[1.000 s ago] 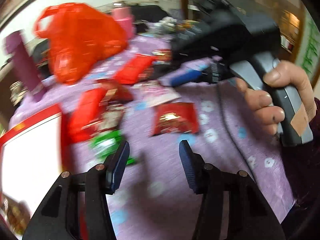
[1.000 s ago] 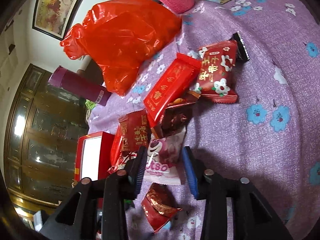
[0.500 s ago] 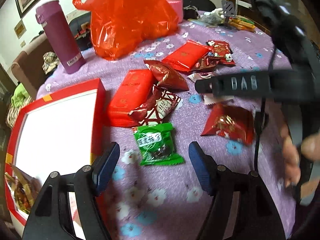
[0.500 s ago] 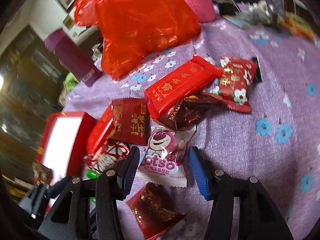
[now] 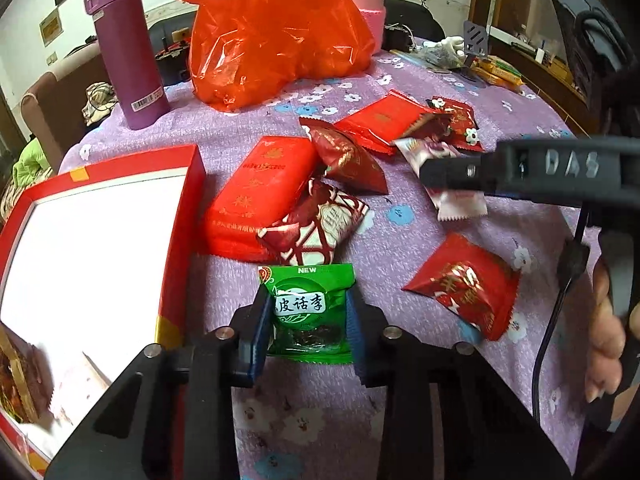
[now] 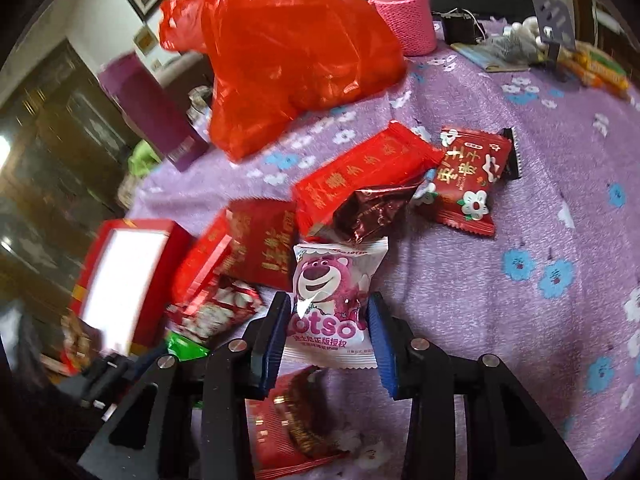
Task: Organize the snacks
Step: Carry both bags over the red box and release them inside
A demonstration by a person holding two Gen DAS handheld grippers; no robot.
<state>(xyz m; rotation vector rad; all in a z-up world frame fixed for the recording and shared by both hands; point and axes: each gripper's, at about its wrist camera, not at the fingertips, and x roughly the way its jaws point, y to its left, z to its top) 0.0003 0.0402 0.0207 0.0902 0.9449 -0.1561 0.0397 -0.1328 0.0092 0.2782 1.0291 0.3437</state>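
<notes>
My left gripper [image 5: 306, 320] is shut on a green snack packet [image 5: 308, 312] lying on the purple flowered tablecloth, just right of the red box [image 5: 180, 216] with a white inside. My right gripper [image 6: 328, 328] is shut on a white and pink bear packet [image 6: 332, 304]; it also shows in the left wrist view [image 5: 440, 176] under the right tool. Several red snack packets lie between them, among them a long red pack [image 5: 260, 196] and a red-and-white packet [image 5: 316, 228].
A red plastic bag [image 5: 272, 32], a purple flask [image 5: 124, 52] and a pink-sleeved jar [image 5: 366, 4] stand at the table's far side. A small red packet [image 5: 464, 284] lies right of my left gripper. One wrapped snack [image 5: 16, 380] lies in the box's near corner.
Both grippers moved forward and closed: the left around the green packet, the right around the bear packet. Half a second ago both stood open short of them.
</notes>
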